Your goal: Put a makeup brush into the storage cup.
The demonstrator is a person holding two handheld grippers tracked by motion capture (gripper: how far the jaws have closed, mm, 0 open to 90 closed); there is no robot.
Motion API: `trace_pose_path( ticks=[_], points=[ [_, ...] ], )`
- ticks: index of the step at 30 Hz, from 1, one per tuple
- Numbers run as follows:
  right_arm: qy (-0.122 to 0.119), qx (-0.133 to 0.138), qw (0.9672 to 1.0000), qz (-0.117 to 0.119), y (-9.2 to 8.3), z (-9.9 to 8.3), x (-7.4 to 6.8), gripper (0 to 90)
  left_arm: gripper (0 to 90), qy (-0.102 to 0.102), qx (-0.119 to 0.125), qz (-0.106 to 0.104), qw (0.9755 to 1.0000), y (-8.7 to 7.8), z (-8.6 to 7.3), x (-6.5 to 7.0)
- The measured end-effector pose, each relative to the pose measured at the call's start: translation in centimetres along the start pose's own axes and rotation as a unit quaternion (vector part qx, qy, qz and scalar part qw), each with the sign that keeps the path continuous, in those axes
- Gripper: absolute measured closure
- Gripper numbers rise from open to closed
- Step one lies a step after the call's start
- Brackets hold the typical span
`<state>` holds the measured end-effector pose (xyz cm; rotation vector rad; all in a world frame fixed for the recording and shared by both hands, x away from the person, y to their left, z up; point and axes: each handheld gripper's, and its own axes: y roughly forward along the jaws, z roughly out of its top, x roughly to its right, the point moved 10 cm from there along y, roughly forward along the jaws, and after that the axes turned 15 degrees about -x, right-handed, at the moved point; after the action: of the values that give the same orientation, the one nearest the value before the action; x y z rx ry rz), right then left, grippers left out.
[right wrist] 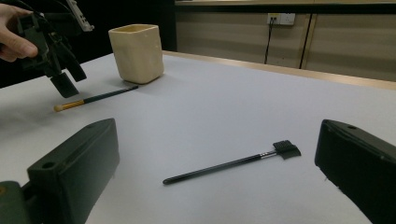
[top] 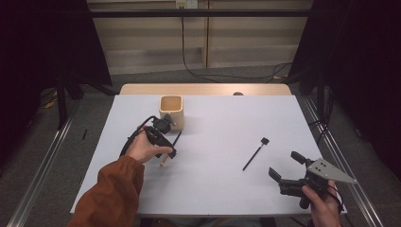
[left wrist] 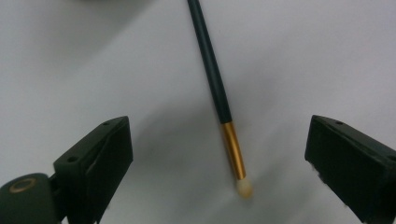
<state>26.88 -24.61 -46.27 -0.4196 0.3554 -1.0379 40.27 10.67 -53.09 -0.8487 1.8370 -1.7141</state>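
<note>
The left claw hovers with its jaws apart over the small brush, which lies flat on the counter just in front of the cream cup, its gold ferrule and pale tip between the 2 jaws and touching neither. The right claw, jaws also apart and holding nothing, is well apart from the cup at the counter's near right edge. Count: 1 small brush, 1 comb-tipped brush, 1 cup, 2 claws.

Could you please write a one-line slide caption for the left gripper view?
Open left gripper poised above a dark-handled brush lying on the white table.
</note>
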Motion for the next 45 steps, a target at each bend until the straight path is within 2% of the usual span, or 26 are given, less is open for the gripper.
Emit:
trace_pose_path(
  ticks=[3, 4, 5, 7, 9, 12, 14, 16, 21, 22, 24, 28, 32, 34, 38, 41, 44, 45],
  points=[
    [0.000, 0.000, 1.0000, 0.000, 0.0, 0.0, 0.0, 0.0, 10.3, -0.005, -0.008, 0.003, 1.0000, 0.4, 0.0, 0.1],
    [0.000, 0.000, 1.0000, 0.000, 0.0, 0.0, 0.0, 0.0, 10.9, -0.010, -0.010, 0.010, 0.9998, 0.4, -0.1, -0.1],
    [0.000, 0.000, 1.0000, 0.000, 0.0, 0.0, 0.0, 0.0, 14.1, -0.013, -0.010, 0.009, 0.9998, 0.5, -0.1, -0.1],
    [0.000, -0.001, 1.0000, 0.000, 0.0, 0.0, 0.0, 0.0, 18.9, -0.021, -0.009, -0.005, 0.9997, 0.5, -0.2, -0.1],
    [0.000, 0.000, 1.0000, 0.001, 0.0, 0.0, 0.0, 0.0, 20.8, -0.029, -0.009, -0.004, 0.9995, 0.5, -0.3, -0.2],
    [0.000, -0.001, 1.0000, 0.001, 0.0, 0.0, -0.1, 0.0, 29.6, -0.034, -0.016, -0.009, 0.9992, 0.4, -0.6, 0.0],
    [-0.001, -0.001, 1.0000, 0.001, 0.1, 0.0, -0.1, 0.0, 37.4, -0.028, -0.017, -0.016, 0.9993, 0.5, -0.6, 0.3],
    [-0.001, -0.002, 1.0000, 0.002, 0.1, 0.0, -0.1, 0.0, 40.3, -0.025, -0.024, -0.008, 0.9994, 0.7, -0.7, 0.4],
    [-0.002, -0.002, 1.0000, 0.003, 0.1, 0.0, -0.1, 0.0, 50.1, -0.021, -0.035, -0.011, 0.9991, 1.2, -0.7, 0.9],
    [-0.001, -0.002, 1.0000, 0.002, 0.1, 0.0, -0.1, 0.0, 54.4, -0.017, -0.041, 0.005, 0.9990, 1.4, -0.7, 1.0],
    [-0.002, -0.002, 1.0000, 0.004, 0.1, -0.1, -0.1, 0.0, 56.5, -0.022, -0.047, 0.011, 0.9986, 1.5, -0.6, 1.0],
    [-0.004, -0.004, 1.0000, 0.004, 0.1, -0.1, -0.2, 0.0, 58.6, -0.027, -0.058, 0.011, 0.9979, 1.5, -0.5, 1.0],
    [-0.002, -0.003, 1.0000, 0.004, 0.1, -0.1, -0.1, 0.0, 60.5, -0.024, -0.068, 0.011, 0.9974, 1.5, -0.5, 1.1],
    [-0.002, -0.006, 1.0000, 0.004, 0.1, -0.2, -0.1, 0.0, 65.9, -0.022, -0.072, 0.016, 0.9971, 1.5, -0.5, 1.0],
    [-0.003, -0.006, 1.0000, 0.005, 0.1, -0.2, -0.2, 0.0, 70.3, -0.020, -0.075, 0.012, 0.9969, 1.5, -0.6, 1.0],
    [-0.003, -0.007, 1.0000, 0.005, 0.1, -0.2, -0.2, 0.0, 81.6, -0.024, -0.075, 0.009, 0.9968, 1.5, -0.7, 0.8],
    [-0.004, -0.008, 0.9999, 0.006, 0.1, -0.2, -0.3, 0.0, 82.9, -0.024, -0.076, 0.009, 0.9968, 1.5, -0.7, 0.7],
    [-0.005, -0.008, 0.9999, 0.008, 0.1, -0.2, -0.4, 0.0, 83.1, -0.018, -0.080, 0.011, 0.9966, 1.5, -0.6, 0.7]
  ],
)
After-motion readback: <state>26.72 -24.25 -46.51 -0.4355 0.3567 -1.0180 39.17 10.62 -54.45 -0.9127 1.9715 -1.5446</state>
